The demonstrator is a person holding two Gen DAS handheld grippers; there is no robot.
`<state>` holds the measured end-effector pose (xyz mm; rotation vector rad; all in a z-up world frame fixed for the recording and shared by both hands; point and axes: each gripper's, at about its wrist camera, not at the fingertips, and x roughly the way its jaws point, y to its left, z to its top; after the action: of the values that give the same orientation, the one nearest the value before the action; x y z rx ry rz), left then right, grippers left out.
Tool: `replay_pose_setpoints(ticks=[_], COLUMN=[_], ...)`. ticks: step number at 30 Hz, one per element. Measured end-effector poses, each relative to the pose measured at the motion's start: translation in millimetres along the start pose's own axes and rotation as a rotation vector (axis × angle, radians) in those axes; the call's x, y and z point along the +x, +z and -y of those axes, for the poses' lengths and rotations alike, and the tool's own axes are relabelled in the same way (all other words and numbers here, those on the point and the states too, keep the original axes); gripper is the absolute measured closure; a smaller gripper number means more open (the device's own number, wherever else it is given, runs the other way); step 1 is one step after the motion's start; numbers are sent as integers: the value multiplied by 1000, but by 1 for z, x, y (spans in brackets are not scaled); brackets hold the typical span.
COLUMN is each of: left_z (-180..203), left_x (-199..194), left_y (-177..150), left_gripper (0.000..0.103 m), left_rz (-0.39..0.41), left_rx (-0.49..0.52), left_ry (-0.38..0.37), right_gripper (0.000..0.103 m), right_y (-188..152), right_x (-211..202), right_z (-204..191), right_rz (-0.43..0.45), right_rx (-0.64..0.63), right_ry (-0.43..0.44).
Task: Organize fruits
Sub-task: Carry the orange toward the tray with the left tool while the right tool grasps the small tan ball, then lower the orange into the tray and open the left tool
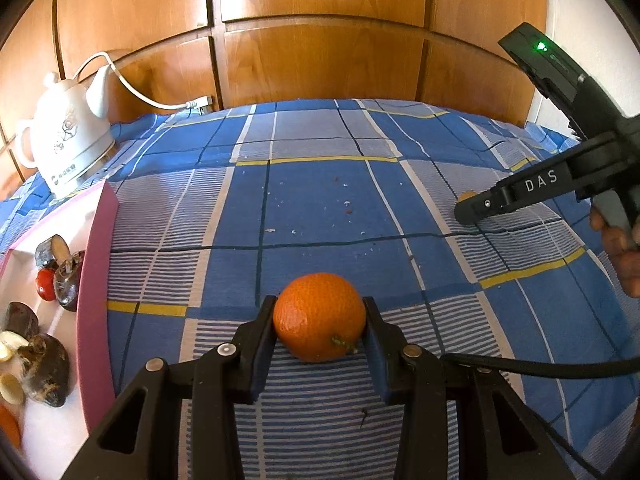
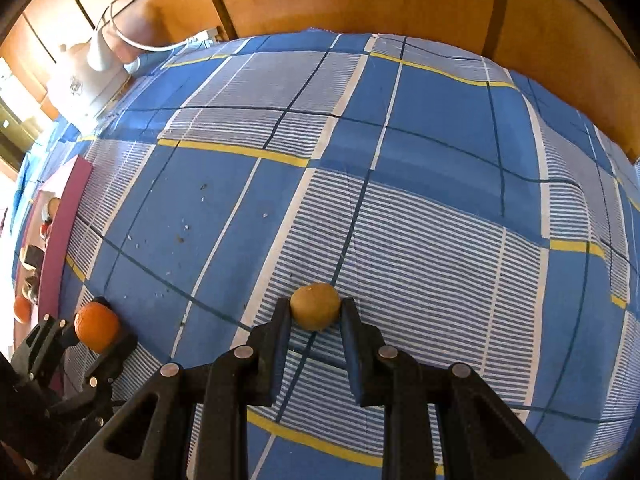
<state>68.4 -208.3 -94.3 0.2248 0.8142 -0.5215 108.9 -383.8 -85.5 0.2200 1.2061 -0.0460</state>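
Oranges first: the orange [image 1: 320, 317] sits at about 6 o'clock in the left wrist view, wedged between the left gripper [image 1: 320, 322] pads, which press on both its sides. So that one's held, resting on or just off the checked blue cloth [image 1: 312, 200], hard to say which. My guess is it handles easy: firm, a bit of give under the peel, dimpled skin that shouldn't slip. Round though, so grab across the widest part like it is now, not near the stem nub at 5 o'clock on the fruit.

Over in the right wrist view, the right gripper [image 2: 315, 312] has clamped down narrow on a small tan-brown round fruit [image 2: 315, 306], sitting at 6 o'clock on the striped patch of cloth. Can't tell what it is exactly. It's little and light I'd say, and being that small it could pop out if the pads sit off-centre. Pads look square on its sides, so decent.

Further out: pink-walled box [image 1: 96, 280] at 9 o'clock in the left view already has dark fruits, a small red one and something orange in it, so that's probably where these go. White electric kettle [image 1: 68, 136] with its cord is at 10 o'clock, wooden cabinet doors [image 1: 320, 40] behind at 12. Some crumbs on the cloth mid-table.
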Motion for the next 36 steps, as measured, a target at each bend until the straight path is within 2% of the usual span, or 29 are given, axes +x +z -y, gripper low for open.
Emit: replay_pose_setpoints(ticks=[10, 20, 36], left_z=[-2, -4, -31], left_x=[-21, -53, -81], left_y=[-4, -3, 1], left_gripper=[63, 63, 63], left_rz=[-34, 1, 50], left_rx=[-30, -28, -98], left_ry=[-18, -17, 31], right_gripper=[78, 78, 78], right_y=[1, 2, -4], right_x=[2, 4, 7], right_z=[-4, -13, -30], right_rz=[14, 16, 27], right_rx=[-33, -62, -117], right_ry=[-16, -28, -72])
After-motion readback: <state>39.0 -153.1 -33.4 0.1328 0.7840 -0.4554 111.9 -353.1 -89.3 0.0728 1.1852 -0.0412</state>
